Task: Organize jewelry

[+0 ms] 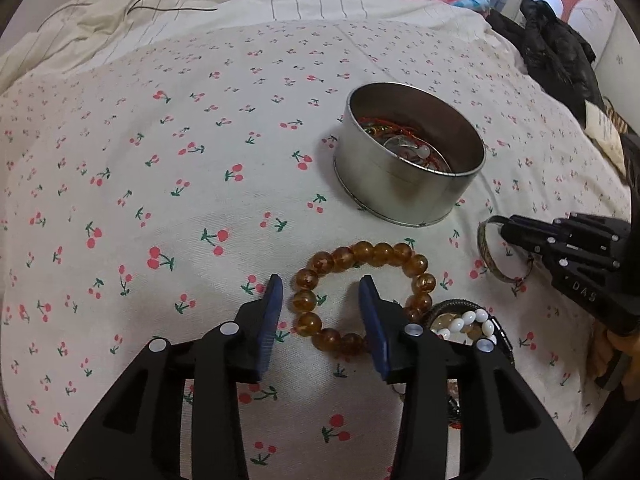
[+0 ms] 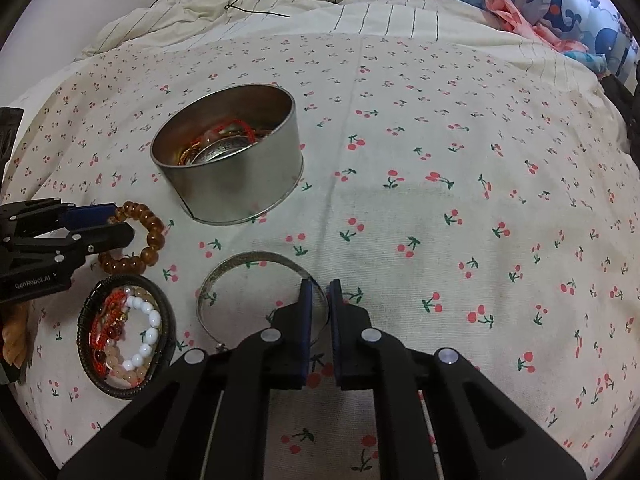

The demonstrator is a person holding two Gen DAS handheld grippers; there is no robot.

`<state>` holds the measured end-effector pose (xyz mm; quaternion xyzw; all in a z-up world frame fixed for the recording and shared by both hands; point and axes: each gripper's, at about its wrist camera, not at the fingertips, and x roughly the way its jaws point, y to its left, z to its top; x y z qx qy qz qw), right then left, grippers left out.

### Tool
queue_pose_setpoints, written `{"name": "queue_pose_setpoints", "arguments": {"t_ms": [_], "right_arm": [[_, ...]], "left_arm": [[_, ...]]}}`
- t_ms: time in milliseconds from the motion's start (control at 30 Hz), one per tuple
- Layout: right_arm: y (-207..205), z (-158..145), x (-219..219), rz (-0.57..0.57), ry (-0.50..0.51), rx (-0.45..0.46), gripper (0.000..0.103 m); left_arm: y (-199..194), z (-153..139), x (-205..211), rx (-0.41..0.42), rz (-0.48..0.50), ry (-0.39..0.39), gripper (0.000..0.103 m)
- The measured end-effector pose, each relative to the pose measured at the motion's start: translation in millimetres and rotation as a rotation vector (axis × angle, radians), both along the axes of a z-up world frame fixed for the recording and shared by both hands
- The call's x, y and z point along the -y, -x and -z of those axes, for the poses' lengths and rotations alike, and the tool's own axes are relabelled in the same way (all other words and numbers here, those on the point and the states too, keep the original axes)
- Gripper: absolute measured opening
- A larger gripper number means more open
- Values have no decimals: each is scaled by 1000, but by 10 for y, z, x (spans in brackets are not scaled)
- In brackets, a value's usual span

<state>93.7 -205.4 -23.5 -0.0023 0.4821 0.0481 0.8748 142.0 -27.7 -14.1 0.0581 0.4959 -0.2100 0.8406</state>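
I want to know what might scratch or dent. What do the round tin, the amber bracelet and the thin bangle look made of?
Tin: bare metal, dull brushed grey with a side seam. Amber bracelet: translucent glossy beads, maybe resin, glass or amber; cannot tell which. Bangle: thin metal band, silvery, with a faint pattern.

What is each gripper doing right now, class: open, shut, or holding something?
Left gripper: open, straddling the amber bead bracelet.
Right gripper: shut on the metal bangle.

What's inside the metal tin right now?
The metal tin holds red cord bracelets and a silver bangle with gold-toned pieces; anything beneath them is hidden.
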Motion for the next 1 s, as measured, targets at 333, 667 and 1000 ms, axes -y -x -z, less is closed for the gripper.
{"name": "queue_pose_setpoints", "arguments": {"t_ms": [333, 667, 1000], "right_arm": [[-4, -74, -40, -3, -13, 34, 9], [-16, -114, -110, -16, -19, 51, 9], [-22, -115, -119, -17, -21, 52, 9]], "left_arm": [[35, -121, -30, 65, -13, -20, 10], [92, -276, -63, 148, -20, -54, 10], [115, -282, -43, 160, -17, -63, 10]]}}
